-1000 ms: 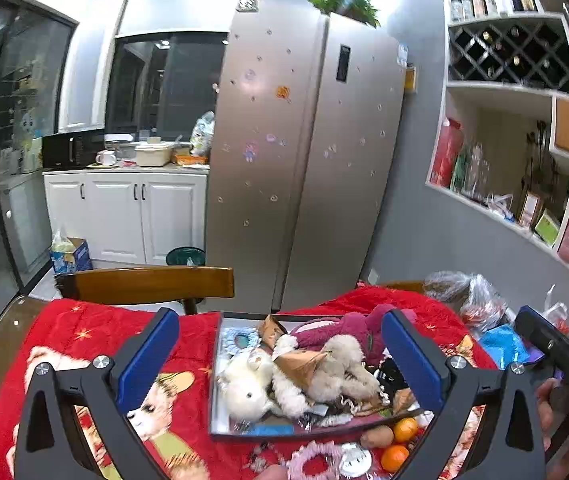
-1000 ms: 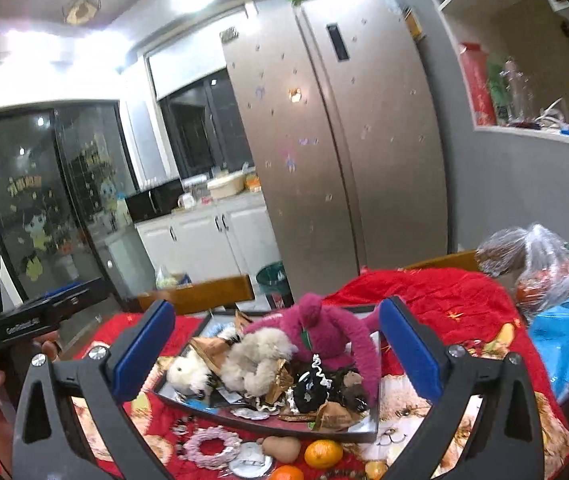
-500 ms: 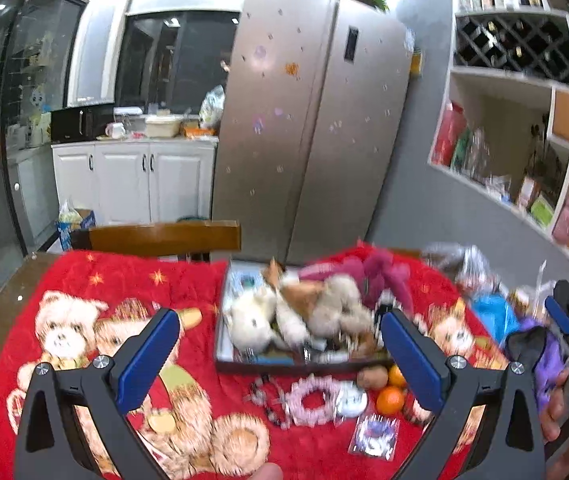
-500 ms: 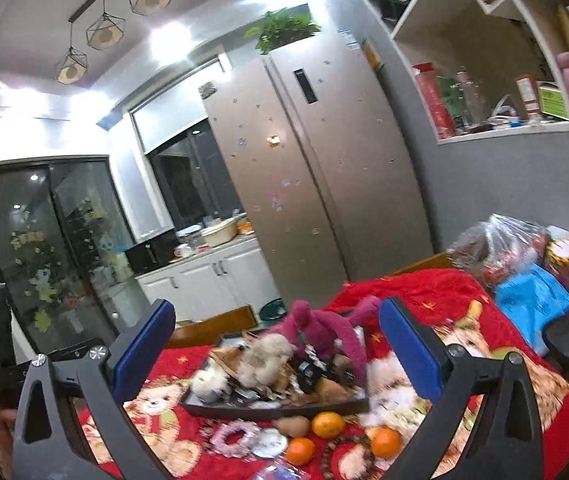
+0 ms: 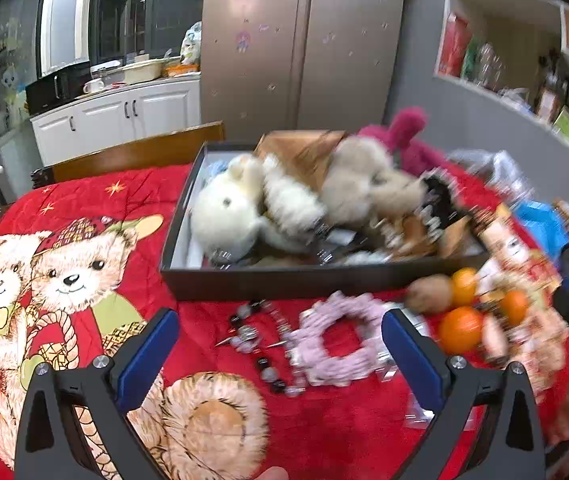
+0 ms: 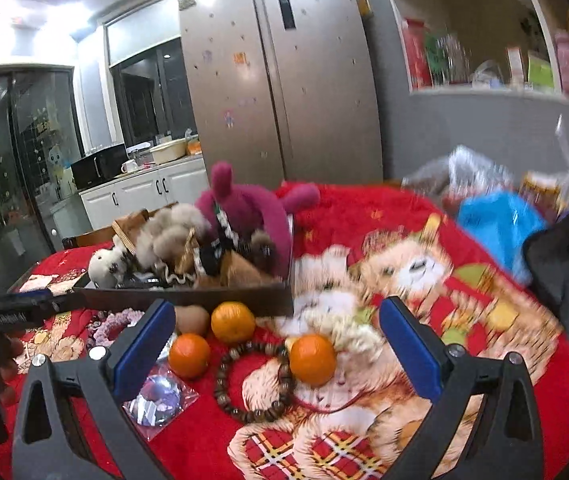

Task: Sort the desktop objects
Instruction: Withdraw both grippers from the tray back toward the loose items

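Two grippers hang over a red blanket with teddy bears drawn on it. The left gripper has its blue fingers spread wide and holds nothing. Between them lies a fluffy pink hair tie, and at 9 o'clock from it sits a string of dark and silver beads. At 12 o'clock from the hair tie is a dark box, full of soft toys: a white plush animal, a beige fluffy one and a pink bunny. At 3 o'clock from the hair tie are oranges and a brown round thing, too blurry to name.

The right gripper is spread wide too, and empty. One orange sits between its fingers, touching a brown bead bracelet. Two more oranges lie at 10 o'clock from it, just in front of the box. A clear little bag with something shiny rests at 8 o'clock, beside the left finger.
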Motion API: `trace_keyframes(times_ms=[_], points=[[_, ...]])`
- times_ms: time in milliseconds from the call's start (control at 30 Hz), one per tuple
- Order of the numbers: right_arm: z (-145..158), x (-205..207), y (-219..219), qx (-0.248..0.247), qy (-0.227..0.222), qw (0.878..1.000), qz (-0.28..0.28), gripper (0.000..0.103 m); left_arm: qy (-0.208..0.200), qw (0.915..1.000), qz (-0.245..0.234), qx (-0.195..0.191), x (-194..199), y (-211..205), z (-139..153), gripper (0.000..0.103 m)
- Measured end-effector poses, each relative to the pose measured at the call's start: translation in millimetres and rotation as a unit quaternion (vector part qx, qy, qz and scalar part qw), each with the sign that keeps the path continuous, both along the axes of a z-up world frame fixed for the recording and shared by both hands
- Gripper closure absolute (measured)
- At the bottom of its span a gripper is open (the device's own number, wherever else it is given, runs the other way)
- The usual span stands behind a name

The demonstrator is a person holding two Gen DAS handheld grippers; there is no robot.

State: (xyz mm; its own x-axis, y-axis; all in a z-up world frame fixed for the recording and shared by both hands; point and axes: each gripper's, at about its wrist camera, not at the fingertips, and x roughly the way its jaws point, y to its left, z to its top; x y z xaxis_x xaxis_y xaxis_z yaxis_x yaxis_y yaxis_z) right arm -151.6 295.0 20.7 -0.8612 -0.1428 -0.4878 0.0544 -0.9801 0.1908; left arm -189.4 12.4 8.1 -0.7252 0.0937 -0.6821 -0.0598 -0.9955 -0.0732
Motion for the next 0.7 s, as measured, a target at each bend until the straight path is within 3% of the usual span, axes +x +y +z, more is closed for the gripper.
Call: trace_keyframes(times_ms=[67,300,467,700], points=[[-2,-3,4,-0.011,-0.009,1.0,0.002,0.008,-0.008,1.0,-0.003,-0.002,-2,-1,-8,0.0],[-12,-12,17,-0.034,-0.054,0.998,-0.021,0.01,-0.021,0.9996,-0.015,-0.008,-9,-1,-19,0.0],[-20,-18,19,-0.037,-0.087,0.995,-0.014,0.031,-0.023,0.9994,-0.022,-0.012,-12,1,-21,0.0],[-27,-23,10,-0.01,-0.116,0.993,-0.009,0.038,-0.039,0.9988,-0.029,-0.002,-20,-1,-27,0.0]])
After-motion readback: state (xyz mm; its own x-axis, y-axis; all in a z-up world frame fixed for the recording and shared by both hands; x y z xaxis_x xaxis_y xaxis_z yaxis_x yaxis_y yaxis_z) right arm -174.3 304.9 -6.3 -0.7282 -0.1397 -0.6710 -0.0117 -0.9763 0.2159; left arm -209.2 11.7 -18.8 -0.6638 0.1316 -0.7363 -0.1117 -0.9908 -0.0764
